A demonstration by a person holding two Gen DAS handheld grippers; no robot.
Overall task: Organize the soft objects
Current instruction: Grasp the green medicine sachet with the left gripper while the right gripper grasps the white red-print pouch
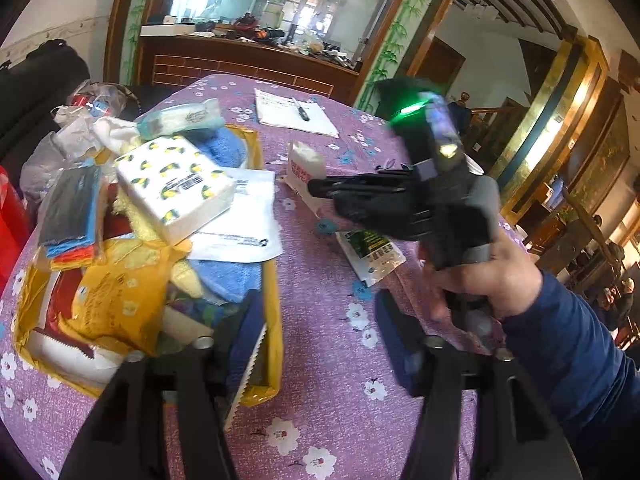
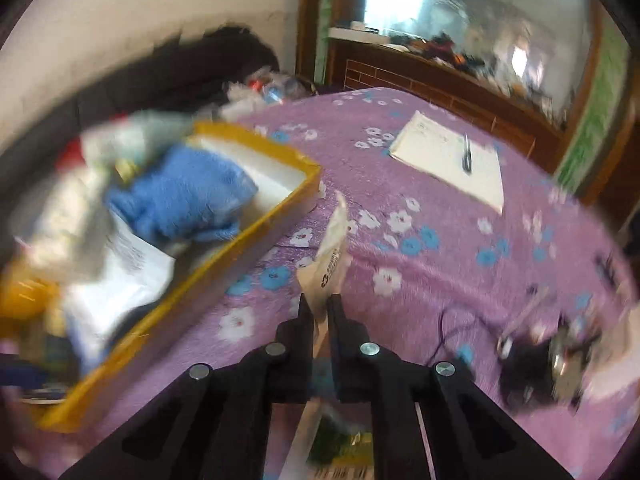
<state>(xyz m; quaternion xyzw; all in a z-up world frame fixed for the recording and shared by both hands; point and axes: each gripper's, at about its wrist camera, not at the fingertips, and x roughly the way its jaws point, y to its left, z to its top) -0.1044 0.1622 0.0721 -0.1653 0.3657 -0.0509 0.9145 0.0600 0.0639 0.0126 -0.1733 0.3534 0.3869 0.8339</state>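
Note:
A yellow-rimmed box (image 1: 273,312) on the purple flowered tablecloth holds soft things: a lemon-print tissue pack (image 1: 174,186), blue towels (image 1: 230,272), a yellow packet (image 1: 116,300) and sponges (image 1: 72,216). My right gripper (image 1: 316,189) is shut on a flat white packet with a green label (image 1: 370,252), held above the cloth right of the box. In the right wrist view the packet (image 2: 330,260) stands edge-up between the closed fingers (image 2: 320,312), and the box (image 2: 224,256) lies to the left. My left gripper (image 1: 320,344) is open and empty at the box's near right corner.
A white notepad with a pen (image 1: 294,114) lies at the far side of the table. A black cabled gadget (image 2: 548,360) lies on the cloth to the right. Plastic bags (image 1: 76,128) pile up beyond the box. A wooden cabinet (image 1: 240,64) stands behind the table.

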